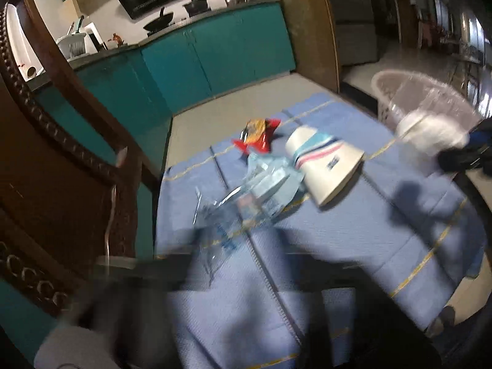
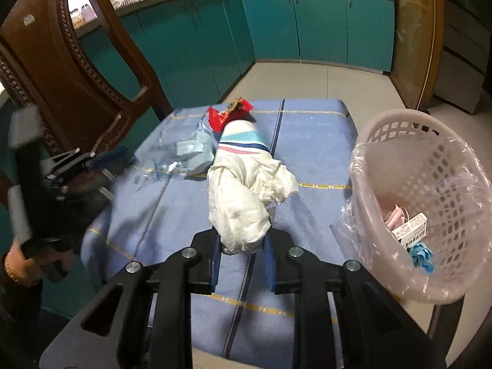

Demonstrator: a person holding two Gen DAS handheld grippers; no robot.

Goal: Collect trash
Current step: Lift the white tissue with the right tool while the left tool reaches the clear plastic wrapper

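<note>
Right hand-held gripper (image 2: 243, 246) clamped on crumpled white tissue (image 2: 246, 196), limp, bunched, hanging forward

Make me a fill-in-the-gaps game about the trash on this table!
1. The right gripper holds a crumpled white ____.
2. The pink basket is lined with a clear plastic ____.
3. The paper cup lies on its ____ on the blue cloth.
4. The red wrapper lies on the side of the cup ____ from both cameras.

Missing words: tissue; bag; side; farther
</note>
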